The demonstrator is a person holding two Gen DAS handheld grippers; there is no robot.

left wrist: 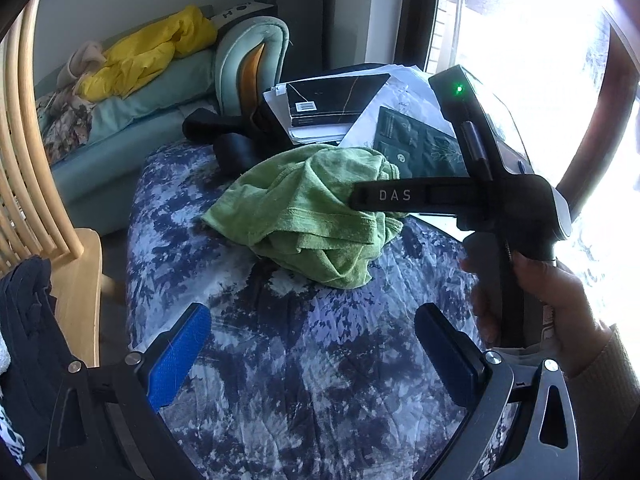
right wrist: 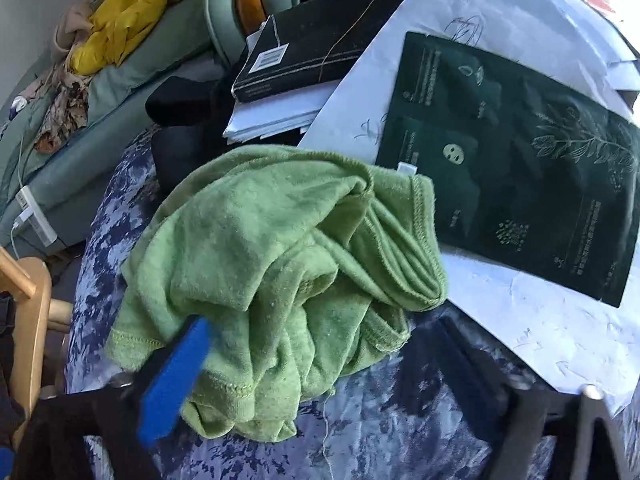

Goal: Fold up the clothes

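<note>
A crumpled green garment (left wrist: 308,216) lies bunched on the blue and white patterned cloth (left wrist: 288,368) that covers the table. My left gripper (left wrist: 312,344) is open and empty, low and in front of the garment. My right gripper (left wrist: 354,200) reaches in from the right over the garment's right side. In the right wrist view the garment (right wrist: 276,264) fills the centre and my right gripper (right wrist: 320,360) is open, its blue pad (right wrist: 176,380) over the garment's near left edge and the other finger just off its right edge.
A black book on papers (left wrist: 336,100) and a dark green packet (right wrist: 516,168) on white paper lie behind the garment. A wooden chair (left wrist: 44,216) with dark clothes stands left. A teal sofa with a yellow garment (left wrist: 148,52) is behind. A window is at right.
</note>
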